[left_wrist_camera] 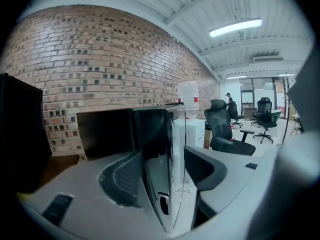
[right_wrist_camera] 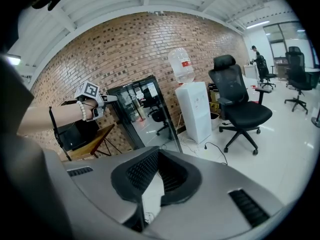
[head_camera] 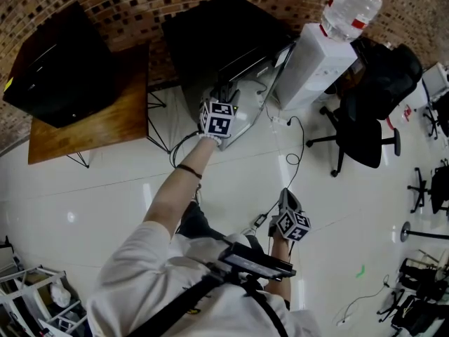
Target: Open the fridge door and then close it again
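Floor [head_camera: 105, 209] w/ fridge [head_camera: 210, 30], dispenser [head_camera: 312, 62], chair [head_camera: 365, 135].

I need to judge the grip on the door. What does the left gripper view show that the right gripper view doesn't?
Only the left gripper view: the black glass fridge door edge-on and close, standing between the open left tongs, pads off it. Only the right gripper view: the shut, empty right tongs and the person's left forearm reaching to that door. Both: that door, the red brick wall, the white water dispenser and the black office chair.
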Demonstrator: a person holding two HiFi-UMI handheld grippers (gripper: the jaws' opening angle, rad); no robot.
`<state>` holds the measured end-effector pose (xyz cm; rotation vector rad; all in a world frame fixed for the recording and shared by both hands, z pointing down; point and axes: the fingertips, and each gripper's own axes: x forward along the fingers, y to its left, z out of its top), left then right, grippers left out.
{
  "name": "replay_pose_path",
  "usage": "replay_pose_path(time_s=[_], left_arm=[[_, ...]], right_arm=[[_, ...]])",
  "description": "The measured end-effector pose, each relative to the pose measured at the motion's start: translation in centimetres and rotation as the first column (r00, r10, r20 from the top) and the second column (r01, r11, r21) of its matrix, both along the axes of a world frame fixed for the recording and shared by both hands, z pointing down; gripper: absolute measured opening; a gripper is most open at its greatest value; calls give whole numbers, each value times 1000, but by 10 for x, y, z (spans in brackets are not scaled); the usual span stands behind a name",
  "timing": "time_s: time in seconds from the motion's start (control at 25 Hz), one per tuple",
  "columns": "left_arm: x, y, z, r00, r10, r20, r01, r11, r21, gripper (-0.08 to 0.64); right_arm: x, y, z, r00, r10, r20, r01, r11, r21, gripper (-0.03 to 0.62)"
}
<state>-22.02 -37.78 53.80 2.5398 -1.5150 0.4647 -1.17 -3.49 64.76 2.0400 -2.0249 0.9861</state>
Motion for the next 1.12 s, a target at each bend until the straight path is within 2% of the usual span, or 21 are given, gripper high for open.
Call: replay_pose_path(time_s=[0.16,0.44,0.6,0.84,1.12], left_arm=[[-3,-3,-2,999,-53,-3,53,999,4,192],[3,2,-3,996,-91,23,90,996,21,189],[37,37,-6,996,-60,64,55,995,80,183],[87,85,-5,999,14,49,-20,993,117,173],[123,110,-2,995,96,20,-97,984,150,172]], right_arm=[[6,7,6,1000,14,4,-14,1000,-9,4],[15,17,9,999,36,10,-36,999,-12,4],[26,18,5,999,54,11,-54,999,-5,3],[54,35,-4,995,100,2,-100,995,16,3],[82,57,-2,991,135,-3,-135,991,16,3]])
